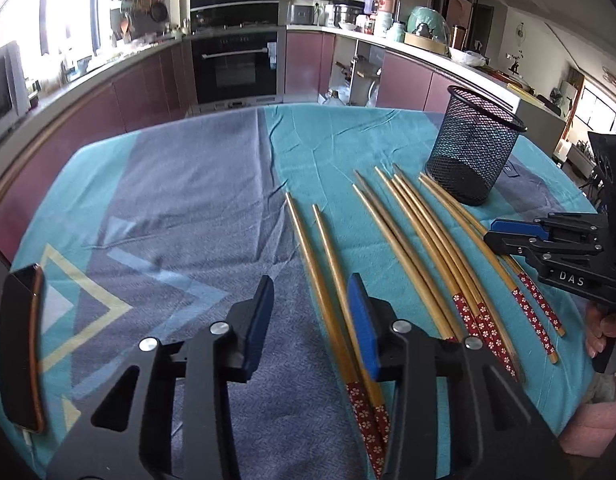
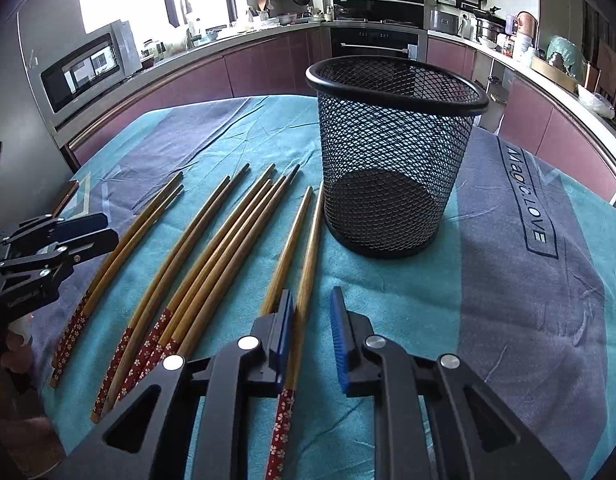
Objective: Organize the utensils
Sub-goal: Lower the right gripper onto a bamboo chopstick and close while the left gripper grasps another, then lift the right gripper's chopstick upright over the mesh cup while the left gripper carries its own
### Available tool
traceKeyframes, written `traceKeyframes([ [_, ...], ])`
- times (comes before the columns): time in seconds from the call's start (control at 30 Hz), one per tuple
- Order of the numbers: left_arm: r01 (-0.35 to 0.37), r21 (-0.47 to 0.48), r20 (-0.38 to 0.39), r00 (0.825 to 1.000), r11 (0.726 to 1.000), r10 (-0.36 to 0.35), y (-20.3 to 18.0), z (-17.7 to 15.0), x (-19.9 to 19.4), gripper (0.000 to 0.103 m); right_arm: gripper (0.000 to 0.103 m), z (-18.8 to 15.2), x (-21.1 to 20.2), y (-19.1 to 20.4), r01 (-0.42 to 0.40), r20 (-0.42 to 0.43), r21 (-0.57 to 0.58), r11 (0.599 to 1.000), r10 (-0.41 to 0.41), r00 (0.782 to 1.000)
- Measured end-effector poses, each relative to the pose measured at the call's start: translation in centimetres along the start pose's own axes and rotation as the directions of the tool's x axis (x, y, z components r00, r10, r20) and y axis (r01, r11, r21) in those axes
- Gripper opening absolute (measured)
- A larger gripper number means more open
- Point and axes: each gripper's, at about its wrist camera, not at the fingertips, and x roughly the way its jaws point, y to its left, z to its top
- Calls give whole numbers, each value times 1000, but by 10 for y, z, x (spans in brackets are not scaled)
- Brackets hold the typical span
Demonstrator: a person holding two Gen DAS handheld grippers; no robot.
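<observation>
Several wooden chopsticks [image 1: 424, 240] with red flowered ends lie side by side on the blue patterned cloth; they also show in the right wrist view [image 2: 211, 248]. A black mesh cup [image 1: 474, 148] stands upright and empty behind them, also in the right wrist view [image 2: 392, 152]. My left gripper [image 1: 312, 320] is open and empty, low over the cloth beside the leftmost pair [image 1: 328, 280]. My right gripper [image 2: 312, 340] is open, with the rightmost chopstick [image 2: 308, 264] lying between its fingers near the left pad. It appears in the left wrist view [image 1: 508, 236].
A dark phone [image 1: 21, 360] lies at the table's left edge. The cloth [image 2: 508, 280] covers the table. Kitchen counters, an oven and a microwave stand beyond the far edge. A hand holds the right gripper's handle at the right.
</observation>
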Motion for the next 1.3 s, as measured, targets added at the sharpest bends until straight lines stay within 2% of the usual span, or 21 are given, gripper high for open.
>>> traceKeyframes([
  [0.1,13,-5,-32,999,1000,-13,3,0,11,31,17,1,1,-1,-4,-3,3,1000,4,1000],
  [0.27,-21,64,-65,998,998,25,-9,3,21,32,18,6,4,0,2,-8,-11,1000,-2,1000],
  [0.37,-24,62,-77,997,998,29,-9,8,24,30,19,8,7,3,8,-8,-21,1000,-8,1000],
  [0.47,-30,57,-79,996,998,34,-12,12,27,21,19,11,9,4,7,-10,-27,1000,-7,1000],
  [0.53,-36,45,-76,996,998,40,-14,14,29,12,14,12,9,1,-5,-11,-8,1000,5,1000],
  [0.57,-35,35,-76,996,999,38,-14,15,30,11,7,13,10,0,-13,-12,2,1000,13,1000],
  [0.63,-33,17,-72,997,999,34,-14,15,29,8,6,13,10,-5,-41,-14,31,999,42,999],
  [0.83,-20,-25,-39,999,999,19,-12,19,17,8,5,12,1,-12,-95,8,65,993,95,995],
  [0.93,11,-35,1,1000,999,-11,-11,26,0,8,5,14,-13,-16,-138,42,76,988,135,990],
  [1.07,97,-46,68,993,994,-94,-11,42,-28,8,5,21,-37,-19,-217,110,79,973,208,972],
  [1.13,145,-48,98,985,988,-139,-12,50,-41,8,5,25,-51,-20,-248,154,71,966,236,960],
  [1.3,262,-31,176,951,965,-253,-21,71,-74,8,5,35,-86,-23,-298,261,45,954,276,925],
])
